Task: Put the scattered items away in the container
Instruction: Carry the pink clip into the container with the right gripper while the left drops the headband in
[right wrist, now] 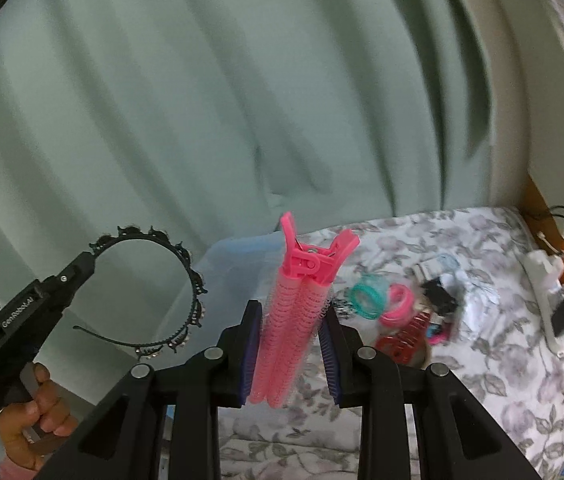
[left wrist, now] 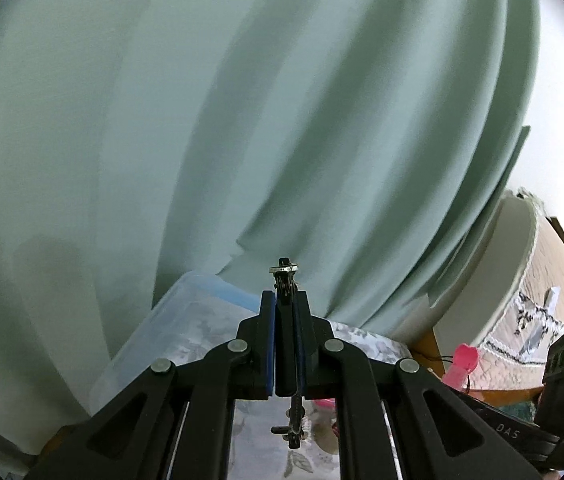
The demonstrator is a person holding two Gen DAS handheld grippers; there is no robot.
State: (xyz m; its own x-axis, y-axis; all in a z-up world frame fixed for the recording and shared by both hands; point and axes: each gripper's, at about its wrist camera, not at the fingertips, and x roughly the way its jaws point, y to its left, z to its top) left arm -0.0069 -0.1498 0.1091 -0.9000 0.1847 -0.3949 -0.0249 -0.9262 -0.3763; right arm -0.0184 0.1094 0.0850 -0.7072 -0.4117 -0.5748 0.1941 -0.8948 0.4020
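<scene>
Pale green curtains (right wrist: 201, 100) hang in folds beyond the jaws. Beneath them lies a floral cloth (right wrist: 482, 360); to their right, a cream rounded furniture edge (left wrist: 494, 264).

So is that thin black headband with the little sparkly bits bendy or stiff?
Probably springy. The thin black headband with sparkly bits keeps its open arch while the left claw pinches just one end. It looks light, since it juts out without drooping. The small gems might snag or chip.
</scene>
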